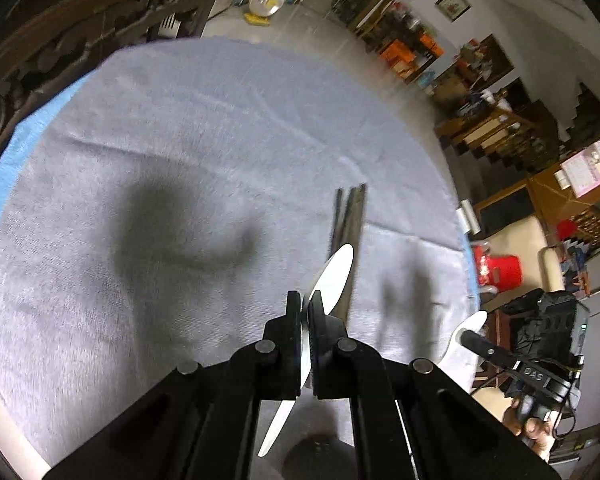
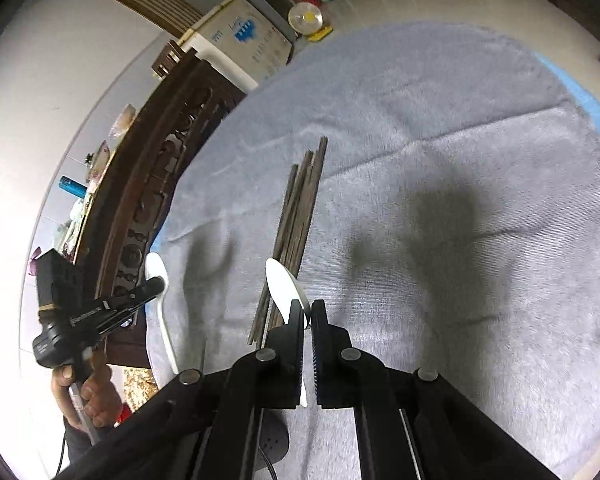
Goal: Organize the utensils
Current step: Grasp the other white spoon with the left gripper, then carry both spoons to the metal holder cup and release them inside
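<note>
Currently both grippers, left (image 1: pixel 306 300) and right (image 2: pixel 306 308), were clamped mid-handle on white spoons (image 1: pixel 334 276) — light, stiff, slick — chopsticks (image 2: pixel 300 216) lay just ahead of jaws.

Open grey cloth (image 2: pixel 440 128) beyond and to the right of the chopstick bundle (image 2: pixel 296 216); carved wooden furniture (image 2: pixel 148 184) crowding close on its left.

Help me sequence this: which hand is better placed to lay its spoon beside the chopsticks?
Probably left: the left gripper holds the left spoon nearly parallel over the chopsticks; the right gripper holds the right spoon angled across their near end.
</note>
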A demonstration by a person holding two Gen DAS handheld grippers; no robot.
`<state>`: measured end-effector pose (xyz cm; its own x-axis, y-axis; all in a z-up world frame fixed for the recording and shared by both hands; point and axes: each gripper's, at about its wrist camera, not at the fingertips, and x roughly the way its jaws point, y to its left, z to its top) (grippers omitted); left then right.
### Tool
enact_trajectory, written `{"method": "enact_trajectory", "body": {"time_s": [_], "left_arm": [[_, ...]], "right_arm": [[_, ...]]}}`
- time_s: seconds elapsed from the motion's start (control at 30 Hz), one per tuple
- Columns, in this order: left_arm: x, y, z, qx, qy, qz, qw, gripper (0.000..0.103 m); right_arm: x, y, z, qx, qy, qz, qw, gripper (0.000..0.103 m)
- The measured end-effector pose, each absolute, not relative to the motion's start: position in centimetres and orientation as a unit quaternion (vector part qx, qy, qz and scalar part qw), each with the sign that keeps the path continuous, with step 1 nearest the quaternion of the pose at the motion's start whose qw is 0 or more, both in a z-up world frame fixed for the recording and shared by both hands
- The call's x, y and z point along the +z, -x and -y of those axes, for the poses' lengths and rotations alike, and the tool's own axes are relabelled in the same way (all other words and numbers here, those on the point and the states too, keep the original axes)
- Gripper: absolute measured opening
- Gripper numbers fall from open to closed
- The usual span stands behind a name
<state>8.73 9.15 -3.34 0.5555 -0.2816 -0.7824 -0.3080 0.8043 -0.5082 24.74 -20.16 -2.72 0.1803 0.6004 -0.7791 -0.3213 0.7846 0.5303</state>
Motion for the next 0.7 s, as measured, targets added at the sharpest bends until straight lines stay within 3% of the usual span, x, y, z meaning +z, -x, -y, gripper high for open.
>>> {"method": "enact_trajectory", "body": {"time_s": [0.37, 0.7], "left_arm": [[2.2, -4.2, -6.3, -0.041, 0.343, -0.368, 0.863, 0.003], [2.3, -1.6, -2.7, -0.067, 0.329, -0.327, 0.884, 0.003]], "right_arm": [[4.3, -19.6, 22.3, 0.339, -0.153, -0.489, 0.789, 0.004], [7.1, -13.9, 20.0, 0.383, -0.128, -0.448, 0.797, 0.005]]}}
